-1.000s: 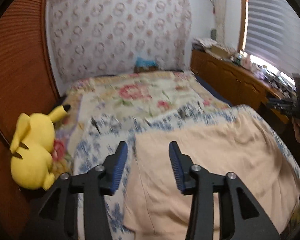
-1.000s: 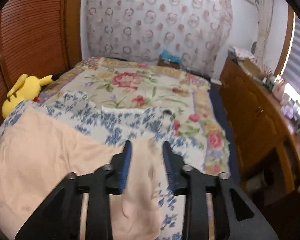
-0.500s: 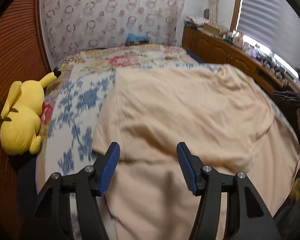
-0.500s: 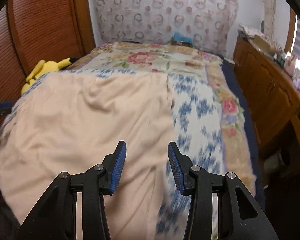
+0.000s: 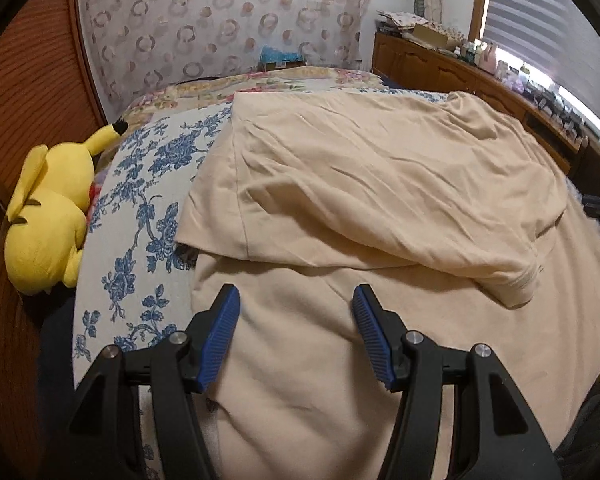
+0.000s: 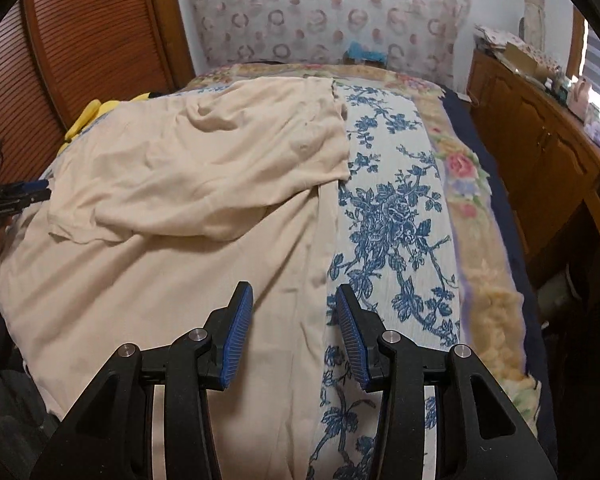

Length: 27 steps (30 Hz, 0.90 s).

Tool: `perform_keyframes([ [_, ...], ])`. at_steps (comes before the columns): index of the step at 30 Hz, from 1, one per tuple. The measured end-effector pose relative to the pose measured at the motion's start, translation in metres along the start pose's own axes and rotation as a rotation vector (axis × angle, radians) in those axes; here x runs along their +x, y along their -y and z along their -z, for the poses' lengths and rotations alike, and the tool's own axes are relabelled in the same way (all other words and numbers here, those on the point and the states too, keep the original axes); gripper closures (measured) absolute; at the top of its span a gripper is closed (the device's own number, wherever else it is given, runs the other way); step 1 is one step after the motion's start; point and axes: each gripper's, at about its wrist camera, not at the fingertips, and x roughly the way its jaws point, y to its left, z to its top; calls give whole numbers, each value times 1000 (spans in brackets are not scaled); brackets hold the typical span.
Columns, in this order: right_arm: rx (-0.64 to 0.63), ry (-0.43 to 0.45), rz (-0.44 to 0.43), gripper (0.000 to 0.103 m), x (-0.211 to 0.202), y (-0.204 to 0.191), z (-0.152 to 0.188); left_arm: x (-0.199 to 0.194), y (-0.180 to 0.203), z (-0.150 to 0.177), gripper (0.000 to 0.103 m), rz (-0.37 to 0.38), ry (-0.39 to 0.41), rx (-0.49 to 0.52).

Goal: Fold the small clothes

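A big shirt [image 5: 380,184] lies on the sheet [image 5: 140,216] that covers the bed [image 6: 476,240], with its top half folded down over its bottom half. In the left wrist view, a stuffed toy [image 5: 48,216] sits at 9 o'clock from the shirt, by the bed's edge. A long cabinet [image 6: 540,140] stands at 2 o'clock, beside the bed.

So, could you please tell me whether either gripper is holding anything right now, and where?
Nothing is held: both the left gripper and right gripper are open above the beige garment.
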Motion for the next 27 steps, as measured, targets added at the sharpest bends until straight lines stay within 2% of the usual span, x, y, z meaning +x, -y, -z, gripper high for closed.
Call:
perform_keyframes([
  [8, 0, 46, -62, 60, -24, -22, 6, 5, 6, 1, 33, -4, 0, -1],
  [13, -54, 13, -142, 60, -34, -58, 29, 5, 4, 0, 31, -2, 0, -8],
  [17, -99, -25, -168, 60, -36, -80, 47, 5, 3, 0, 31, 0, 0, -9],
  [20, -123, -70, -167, 67, -36, -88, 60, 5, 3, 0, 31, -1, 0, -8],
  [24, -143, -120, -186, 93, -42, -97, 79, 5, 3, 0, 31, 0, 1, -8],
  [27, -160, -153, -201, 94, -51, -101, 88, 5, 3, 0, 31, -1, 0, -8],
])
